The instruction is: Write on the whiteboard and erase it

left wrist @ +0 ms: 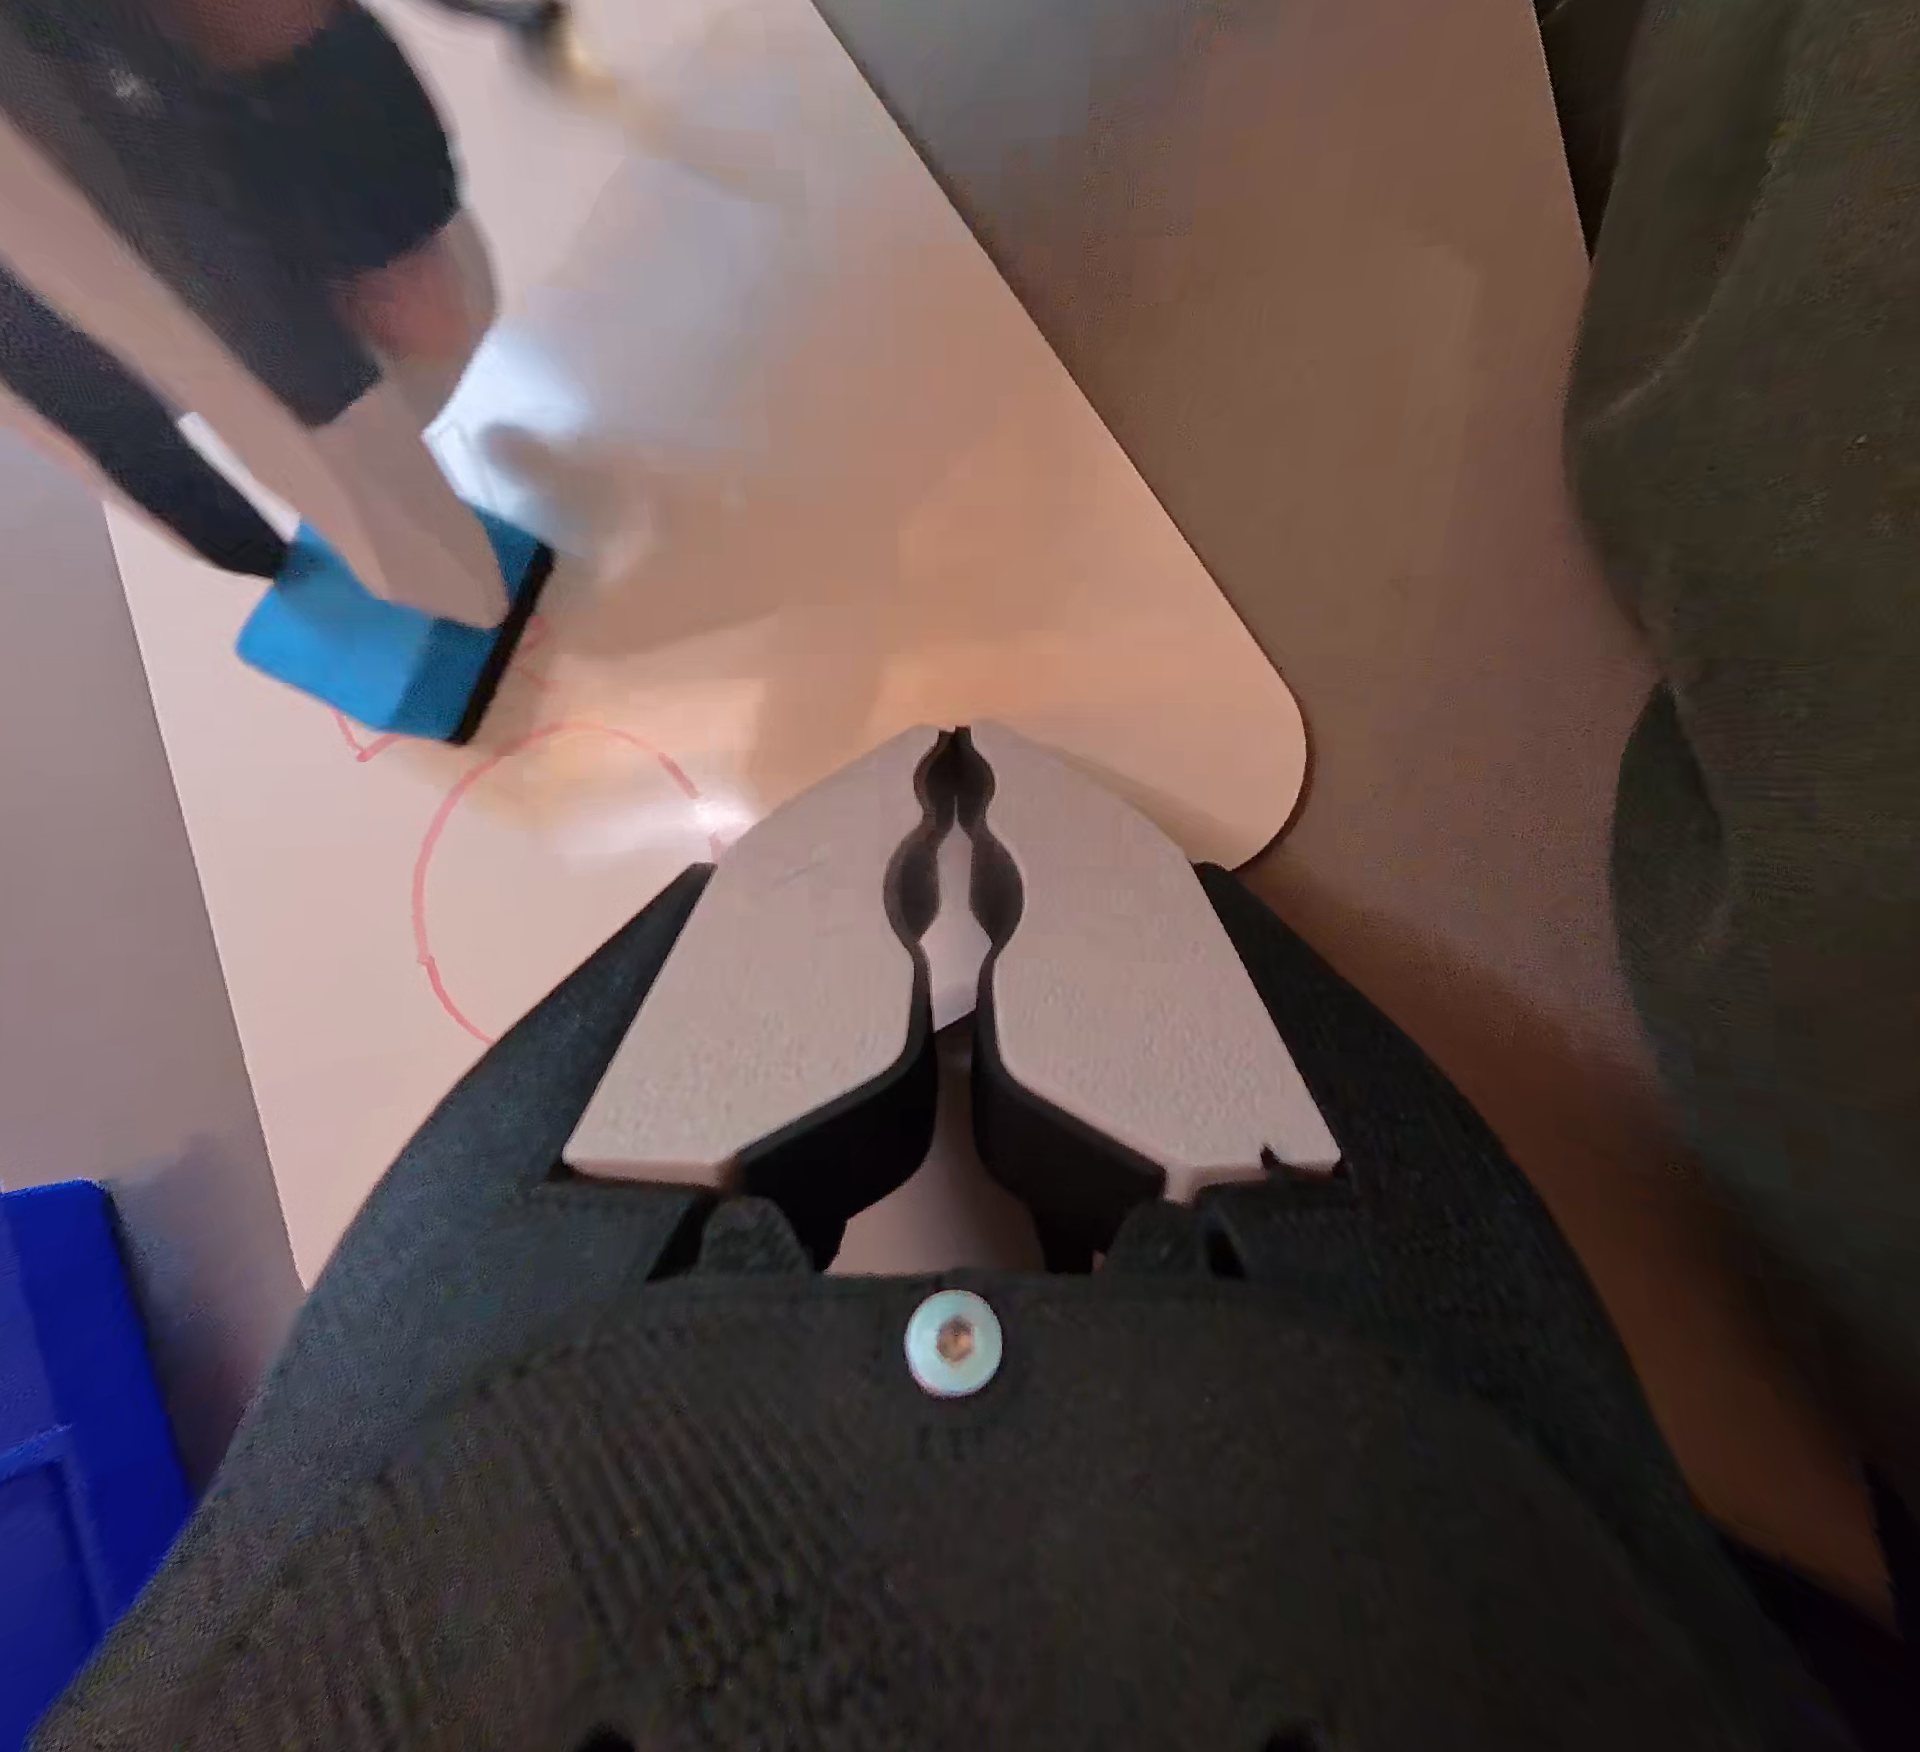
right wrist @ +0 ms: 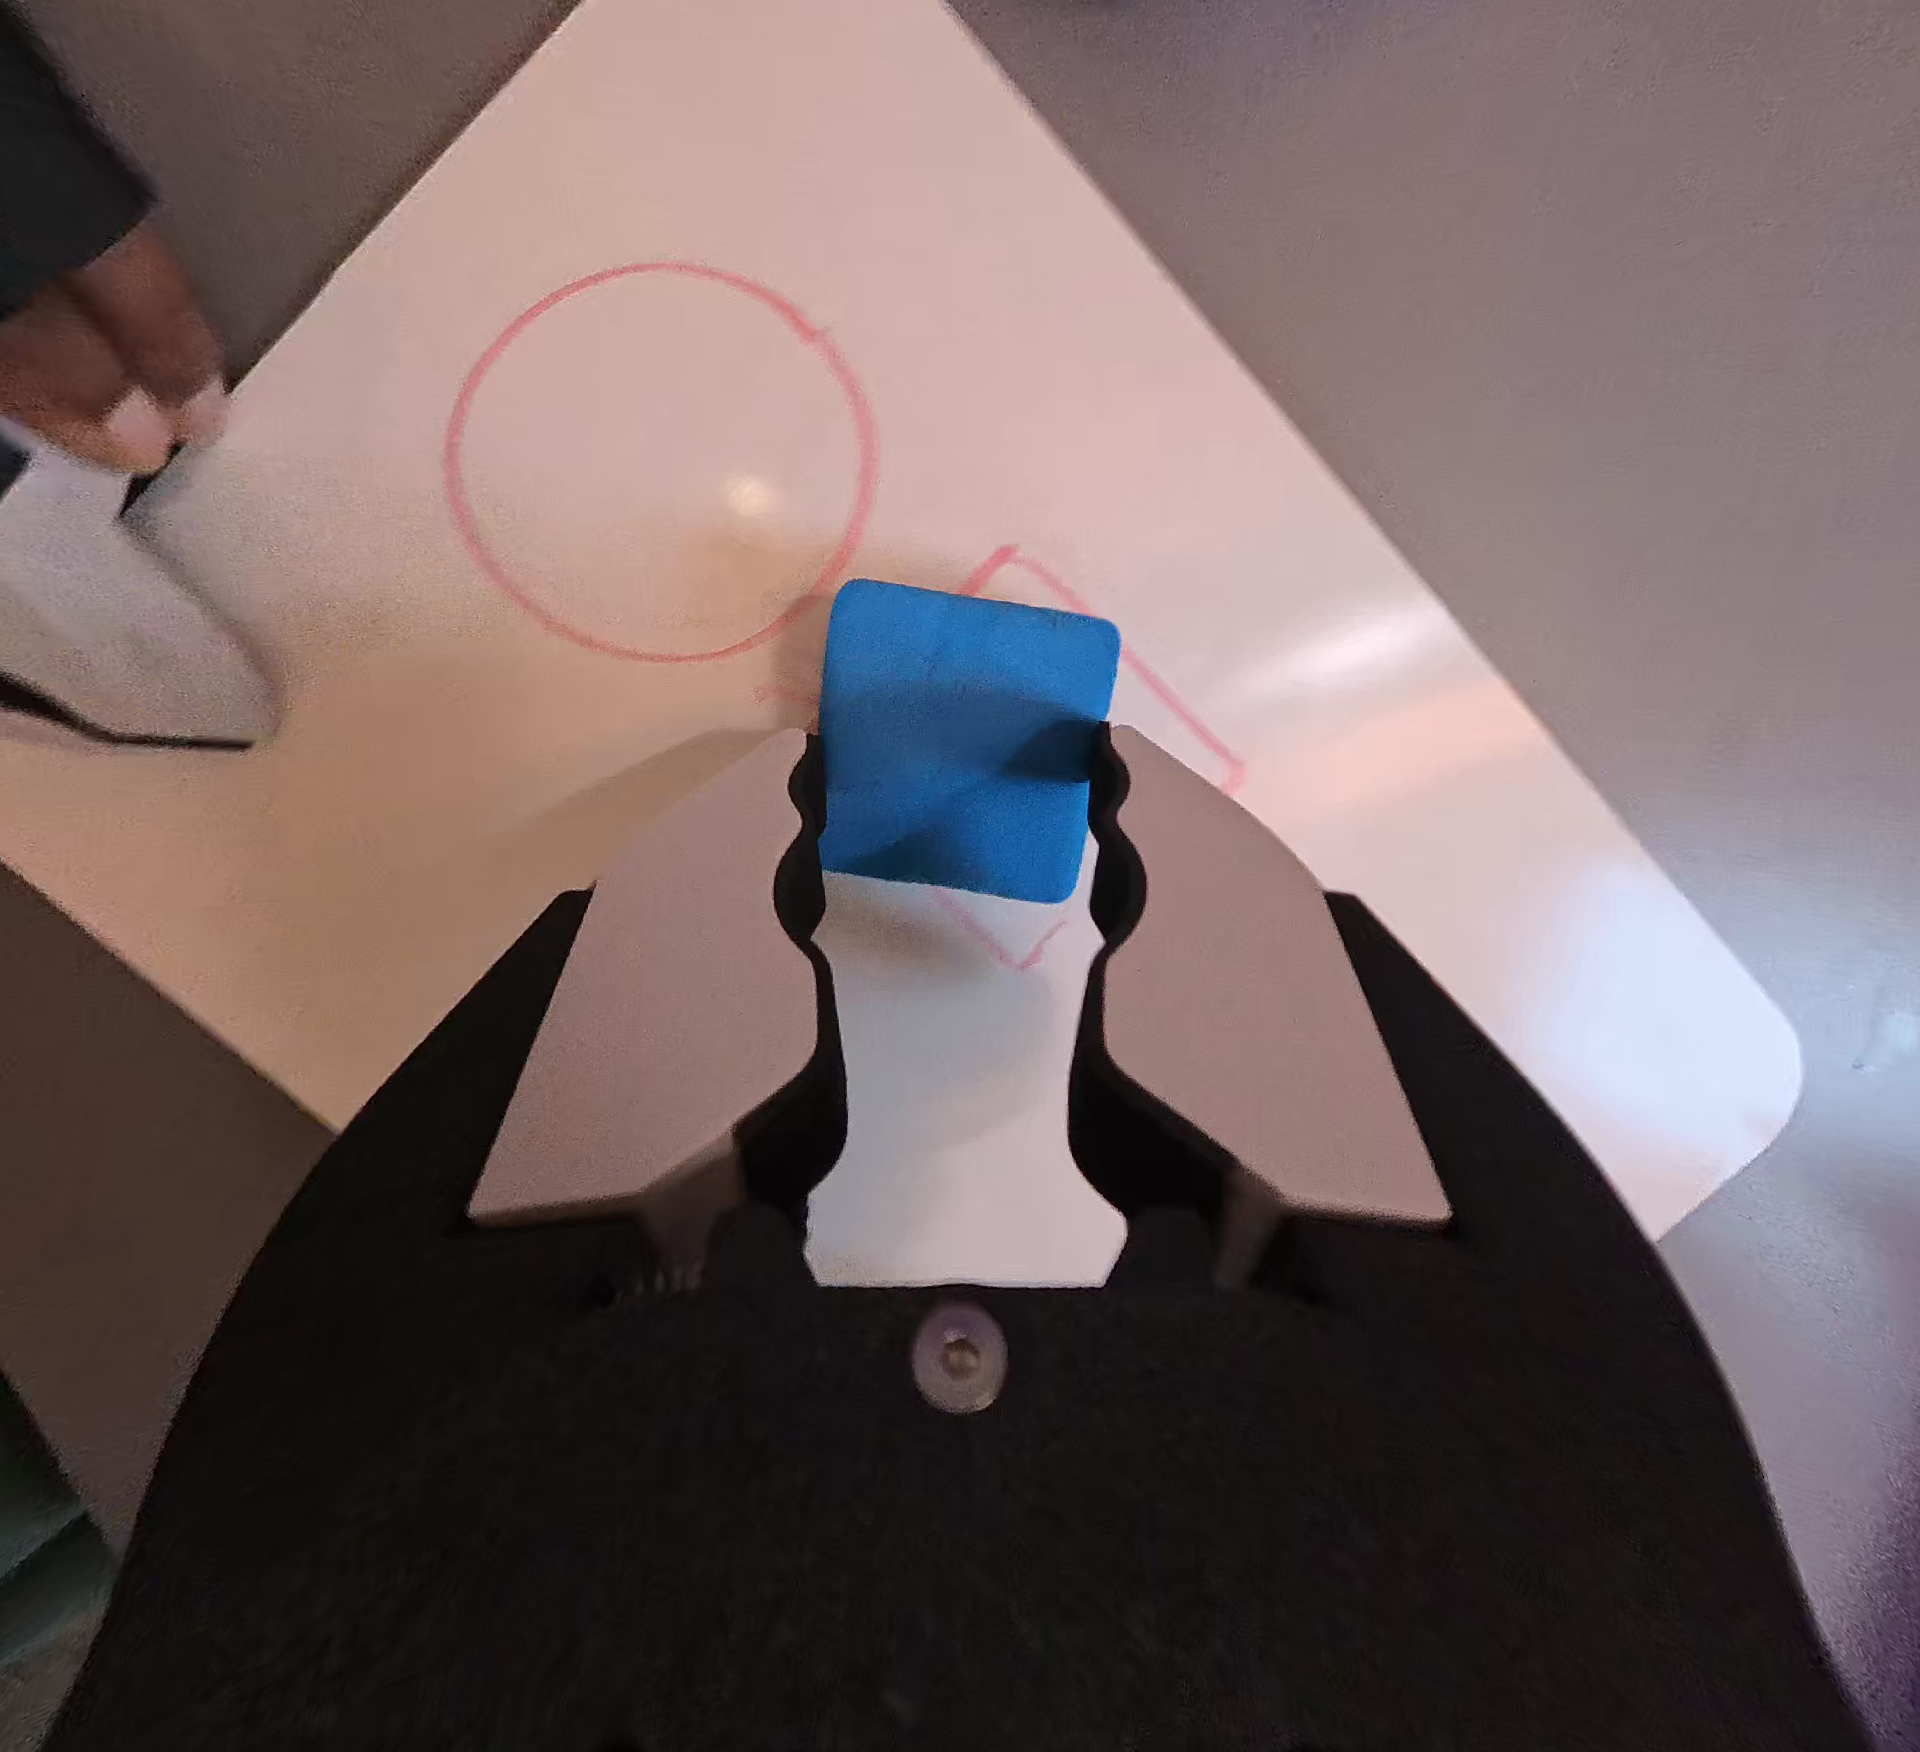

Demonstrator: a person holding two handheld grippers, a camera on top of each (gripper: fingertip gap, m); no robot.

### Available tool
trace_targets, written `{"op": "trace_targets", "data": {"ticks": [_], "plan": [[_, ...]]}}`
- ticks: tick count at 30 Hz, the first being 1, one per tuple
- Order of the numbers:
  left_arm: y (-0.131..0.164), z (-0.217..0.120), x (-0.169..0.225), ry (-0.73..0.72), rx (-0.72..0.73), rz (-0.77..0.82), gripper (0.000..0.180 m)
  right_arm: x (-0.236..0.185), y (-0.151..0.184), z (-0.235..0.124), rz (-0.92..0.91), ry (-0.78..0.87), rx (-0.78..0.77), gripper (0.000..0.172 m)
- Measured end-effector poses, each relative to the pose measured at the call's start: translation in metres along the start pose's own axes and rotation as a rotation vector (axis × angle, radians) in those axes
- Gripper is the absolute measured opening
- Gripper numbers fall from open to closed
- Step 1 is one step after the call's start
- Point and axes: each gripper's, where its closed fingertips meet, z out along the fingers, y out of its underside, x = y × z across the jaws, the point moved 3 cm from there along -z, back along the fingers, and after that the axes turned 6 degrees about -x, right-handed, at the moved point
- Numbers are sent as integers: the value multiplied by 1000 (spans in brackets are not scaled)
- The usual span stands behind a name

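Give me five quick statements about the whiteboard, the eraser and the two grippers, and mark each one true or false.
1. The right gripper holds a blue eraser between its fingers. True.
2. The left gripper holds a marker. False: its fingers are closed together with nothing between them.
3. A red circle is drawn on the whiteboard. True.
4. The eraser sits over the middle of the circle. False: it sits beside the circle, over a red four-sided outline.
5. The whiteboard has already been wiped clean. False: the circle and most of the outline still show.
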Motion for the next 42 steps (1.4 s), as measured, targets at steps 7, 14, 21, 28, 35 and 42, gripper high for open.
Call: {"op": "trace_targets", "data": {"ticks": [7,14,21,28,35,42], "plan": [[3,-2,-1,4,14,-10,0,69,57,-18,249,58,-8,49],[2,-1,-1,-10,7,-5,1,15,19,-6,76,29,-40,49],[3,-1,-2,13,13,-25,0,-22,23,-10,-18,-18,-97,49],[3,-2,0,-2,11,-22,0,53,57,-19,228,32,-82,49],[-1,1,1,32,24,-32,0,-44,7,-5,-76,-41,-47,49],[1,-1,2,40,32,-35,1,38,31,-10,161,29,-124,49]]}}
